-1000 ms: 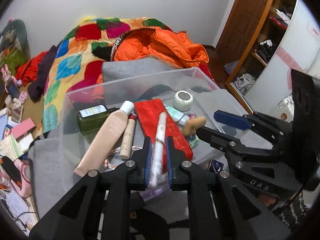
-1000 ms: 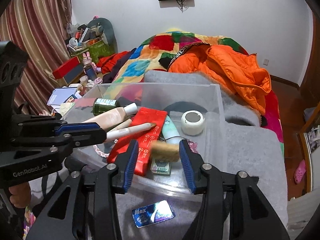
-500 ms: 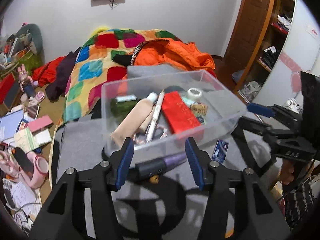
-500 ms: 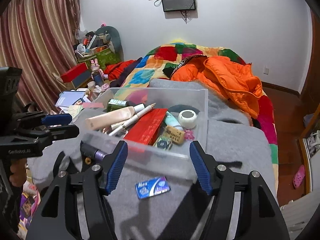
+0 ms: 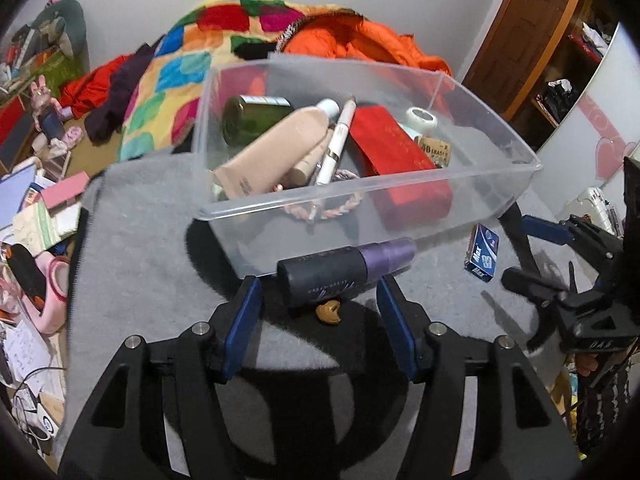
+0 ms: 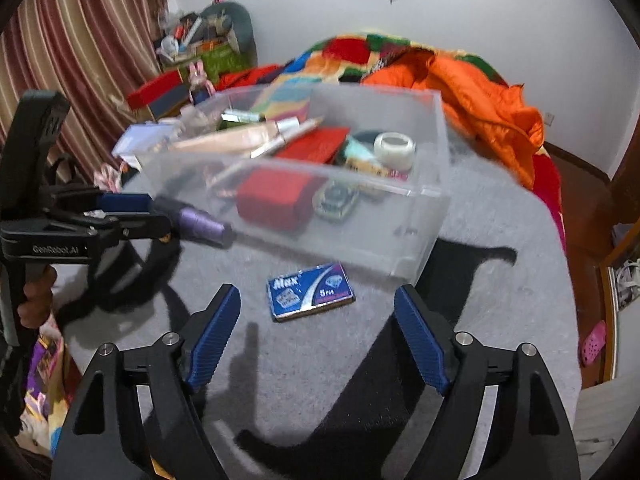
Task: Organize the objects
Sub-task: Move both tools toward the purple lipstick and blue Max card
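Left tool point(image 5: 318, 320) spread wide, blue pads either side of a black-and-purple tube point(image 5: 346, 272) lying on the grey table point(image 5: 140, 280), not touching it. Just beyond its tips sits the clear bin point(image 5: 368, 196) holding a beige tube point(image 5: 272, 156), a white pen point(image 5: 336, 140), a red box point(image 5: 392, 148) and a tape roll point(image 5: 421, 119). Right tool point(image 6: 318, 340) gapes wide too, gripping nothing; a blue Max box point(image 6: 311, 298) lies flat just ahead between its fingers, with the bin beyond it.
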The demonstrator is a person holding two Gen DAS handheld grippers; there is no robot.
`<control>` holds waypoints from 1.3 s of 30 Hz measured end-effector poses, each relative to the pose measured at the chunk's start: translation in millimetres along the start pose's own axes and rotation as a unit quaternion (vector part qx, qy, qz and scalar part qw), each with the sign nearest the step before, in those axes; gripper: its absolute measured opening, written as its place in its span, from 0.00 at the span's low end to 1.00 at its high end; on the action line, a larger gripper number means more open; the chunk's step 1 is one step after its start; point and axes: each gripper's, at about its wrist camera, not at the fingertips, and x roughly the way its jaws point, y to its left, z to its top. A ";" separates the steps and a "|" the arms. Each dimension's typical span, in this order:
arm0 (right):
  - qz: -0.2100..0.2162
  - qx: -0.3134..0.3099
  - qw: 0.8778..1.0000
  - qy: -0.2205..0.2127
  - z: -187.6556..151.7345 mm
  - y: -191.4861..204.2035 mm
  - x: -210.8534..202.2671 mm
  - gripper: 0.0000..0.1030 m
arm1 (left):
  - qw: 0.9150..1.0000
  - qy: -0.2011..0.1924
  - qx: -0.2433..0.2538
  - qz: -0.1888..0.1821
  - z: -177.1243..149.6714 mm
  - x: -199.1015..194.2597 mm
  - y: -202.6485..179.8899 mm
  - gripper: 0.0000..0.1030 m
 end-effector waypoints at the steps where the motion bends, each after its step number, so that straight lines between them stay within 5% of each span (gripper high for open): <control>1: 0.000 -0.003 1.000 0.008 0.2 0.2 4.5 0.74 | 1.000 0.005 -0.001 -0.006 1.7 3.3 -0.6 0.59; 11: -0.007 -0.028 0.999 0.035 5.8 3.5 28.9 0.74 | 1.000 0.012 0.024 -0.010 0.1 20.4 -16.6 0.67; 13: -0.008 -0.036 0.999 0.031 3.9 5.7 28.9 0.64 | 0.999 0.002 0.033 -0.003 -3.6 17.4 -19.8 0.52; 17: -0.002 -0.049 0.999 0.024 1.6 10.5 25.2 0.46 | 0.999 -0.006 0.032 -0.014 -7.4 8.9 -23.7 0.37; 19: -0.002 -0.047 0.999 0.020 0.5 10.9 24.0 0.45 | 0.999 -0.008 0.037 -0.020 -10.7 3.3 -28.0 0.09; 20: -0.001 -0.044 0.999 0.019 0.2 10.5 23.7 0.45 | 0.999 -0.007 0.038 -0.026 -11.8 1.7 -30.1 0.07; 29: 0.010 -0.016 1.000 -0.001 -1.2 3.8 11.2 0.45 | 0.996 -0.032 0.074 -0.024 -20.4 -27.1 -47.4 0.11; 34: 0.020 0.007 1.000 -0.021 1.0 -3.1 -5.2 0.45 | 0.998 -0.034 0.053 -0.003 -22.8 -30.6 -28.9 0.42; 39: 0.028 0.014 0.999 -0.039 -0.9 -4.5 -20.9 0.45 | 0.999 -0.024 0.042 -0.015 -37.2 -27.3 -17.8 0.45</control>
